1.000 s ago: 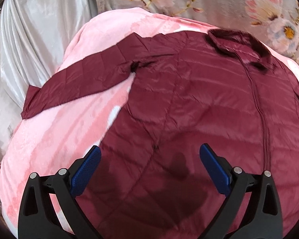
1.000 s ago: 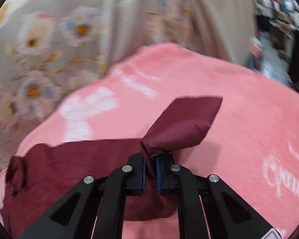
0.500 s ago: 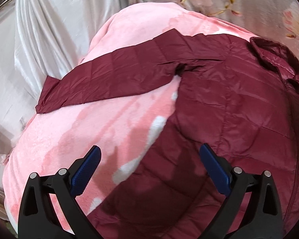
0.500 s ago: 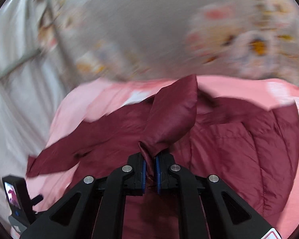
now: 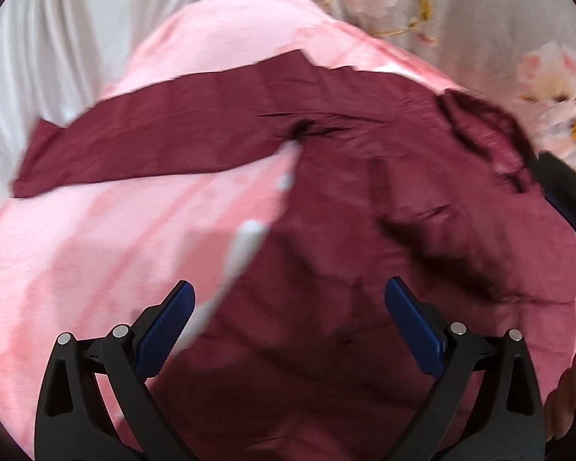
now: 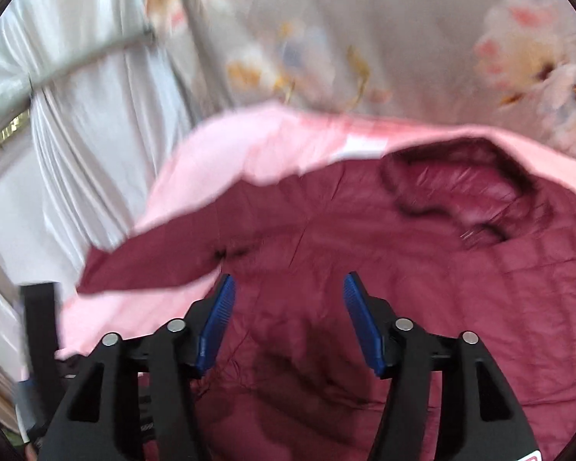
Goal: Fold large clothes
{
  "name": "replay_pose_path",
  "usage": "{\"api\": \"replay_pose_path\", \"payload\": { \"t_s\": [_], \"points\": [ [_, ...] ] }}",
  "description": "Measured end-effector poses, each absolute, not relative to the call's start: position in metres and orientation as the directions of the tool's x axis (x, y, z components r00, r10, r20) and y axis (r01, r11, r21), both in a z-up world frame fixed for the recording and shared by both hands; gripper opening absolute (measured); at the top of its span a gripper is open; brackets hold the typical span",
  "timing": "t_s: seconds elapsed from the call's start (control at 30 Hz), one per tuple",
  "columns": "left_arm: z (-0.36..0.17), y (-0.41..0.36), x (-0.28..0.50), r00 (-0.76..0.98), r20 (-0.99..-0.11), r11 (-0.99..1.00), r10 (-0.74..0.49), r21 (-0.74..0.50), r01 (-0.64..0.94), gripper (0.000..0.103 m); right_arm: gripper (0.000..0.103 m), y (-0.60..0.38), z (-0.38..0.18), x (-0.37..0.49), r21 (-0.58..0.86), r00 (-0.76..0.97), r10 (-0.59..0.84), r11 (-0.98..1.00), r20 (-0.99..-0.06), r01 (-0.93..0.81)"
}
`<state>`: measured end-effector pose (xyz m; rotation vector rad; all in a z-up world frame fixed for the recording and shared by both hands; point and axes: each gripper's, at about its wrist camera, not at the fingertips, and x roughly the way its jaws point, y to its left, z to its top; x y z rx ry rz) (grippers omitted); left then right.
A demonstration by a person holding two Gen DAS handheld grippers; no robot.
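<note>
A dark red quilted jacket (image 5: 364,269) lies flat on a pink blanket (image 5: 96,249). Its left sleeve (image 5: 153,146) stretches out to the left. Its right sleeve lies folded across the chest (image 5: 460,238). The collar (image 5: 484,126) is at the far right. My left gripper (image 5: 290,299) is open and empty above the jacket's lower body. My right gripper (image 6: 290,296) is open and empty above the jacket (image 6: 364,269), with the collar (image 6: 460,192) ahead of it. It also shows in the left wrist view at the right edge (image 5: 568,199).
The pink blanket (image 6: 249,146) covers a raised surface. A white satin drape (image 5: 57,57) hangs to the left and a floral curtain (image 6: 364,38) hangs behind. The blanket's left edge drops off near the drape (image 6: 96,134).
My right gripper has let go of the right sleeve cuff, which now lies over the chest, and its jaws have opened. My left gripper has shifted a little over the jacket.
</note>
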<state>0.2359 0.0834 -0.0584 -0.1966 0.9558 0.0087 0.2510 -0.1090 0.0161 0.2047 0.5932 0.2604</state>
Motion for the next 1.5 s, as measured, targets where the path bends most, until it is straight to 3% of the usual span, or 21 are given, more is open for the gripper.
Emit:
{"api": "replay_pose_path", "payload": {
  "t_s": [0.13, 0.3, 0.37, 0.43, 0.5, 0.53, 0.6, 0.63, 0.67, 0.7, 0.8, 0.87, 1.03, 1.2, 1.33, 1.4, 1.5],
  "points": [
    [-0.062, 0.066, 0.26, 0.538, -0.795, 0.935, -0.281, -0.352, -0.031, 0.097, 0.06, -0.19, 0.012, 0.221, 0.322, 0.838, 0.14, 0.946, -0.528, 0.045],
    [-0.076, 0.04, 0.29, 0.495, -0.773, 0.881, -0.397, -0.472, -0.032, 0.094, 0.061, -0.309, -0.031, 0.189, 0.473, 0.79, -0.002, 0.8, -0.613, 0.369],
    [-0.077, 0.031, 0.299, 0.481, -0.761, 0.859, -0.436, -0.511, -0.03, 0.077, 0.06, -0.342, -0.045, 0.182, 0.509, 0.778, -0.027, 0.742, -0.627, 0.437],
    [-0.078, 0.024, 0.311, 0.464, -0.751, 0.843, -0.471, -0.538, -0.015, 0.045, 0.059, -0.373, -0.061, 0.182, 0.557, 0.767, -0.029, 0.67, -0.641, 0.491],
    [-0.075, 0.02, 0.316, 0.468, -0.751, 0.847, -0.467, -0.531, -0.007, 0.022, 0.054, -0.39, -0.072, 0.186, 0.579, 0.761, -0.031, 0.628, -0.648, 0.519],
    [-0.072, 0.018, 0.321, 0.478, -0.747, 0.852, -0.463, -0.524, 0.006, 0.014, 0.051, -0.397, -0.077, 0.19, 0.584, 0.759, -0.032, 0.618, -0.65, 0.526],
    [-0.062, 0.019, 0.329, 0.504, -0.73, 0.854, -0.461, -0.519, 0.031, 0.008, 0.042, -0.407, -0.083, 0.199, 0.584, 0.754, -0.038, 0.608, -0.656, 0.539],
    [-0.052, 0.019, 0.333, 0.527, -0.714, 0.857, -0.461, -0.512, 0.055, 0.006, 0.032, -0.412, -0.086, 0.207, 0.585, 0.751, -0.032, 0.606, -0.659, 0.539],
    [-0.045, 0.018, 0.336, 0.549, -0.704, 0.864, -0.451, -0.499, 0.07, 0.006, 0.011, -0.413, -0.088, 0.21, 0.592, 0.752, -0.021, 0.602, -0.658, 0.536],
    [-0.038, 0.018, 0.34, 0.569, -0.693, 0.869, -0.443, -0.487, 0.085, 0.006, 0.003, -0.415, -0.087, 0.211, 0.606, 0.762, -0.016, 0.596, -0.647, 0.527],
    [-0.025, 0.018, 0.345, 0.619, -0.67, 0.893, -0.41, -0.431, 0.126, 0.006, 0.003, -0.405, -0.063, 0.197, 0.612, 0.826, -0.083, 0.631, -0.558, 0.477],
    [-0.035, 0.018, 0.345, 0.61, -0.691, 0.907, -0.388, -0.404, 0.12, 0.005, 0.003, -0.395, -0.052, 0.192, 0.554, 0.824, -0.139, 0.679, -0.549, 0.483],
    [-0.086, 0.013, 0.348, 0.523, -0.784, 0.933, -0.334, -0.354, 0.065, 0.005, 0.003, -0.389, -0.078, 0.201, 0.429, 0.726, -0.168, 0.71, -0.667, 0.559],
    [-0.096, 0.018, 0.343, 0.528, -0.782, 0.933, -0.331, -0.355, 0.06, 0.009, 0.003, -0.385, -0.088, 0.207, 0.342, 0.659, -0.186, 0.735, -0.729, 0.586],
    [-0.077, 0.034, 0.326, 0.569, -0.777, 0.952, -0.271, -0.305, 0.036, 0.025, 0.009, -0.366, -0.06, 0.188, 0.216, 0.629, -0.34, 0.738, -0.699, 0.639],
    [-0.053, 0.041, 0.314, 0.629, -0.745, 0.966, -0.222, -0.257, 0.036, 0.028, 0.013, -0.352, -0.042, 0.181, 0.175, 0.645, -0.395, 0.751, -0.655, 0.637],
    [-0.024, 0.036, 0.311, 0.67, -0.704, 0.964, -0.233, -0.26, 0.062, 0.03, 0.013, -0.317, -0.024, 0.196, 0.17, 0.709, -0.303, 0.842, -0.637, 0.512]
  ]
}}
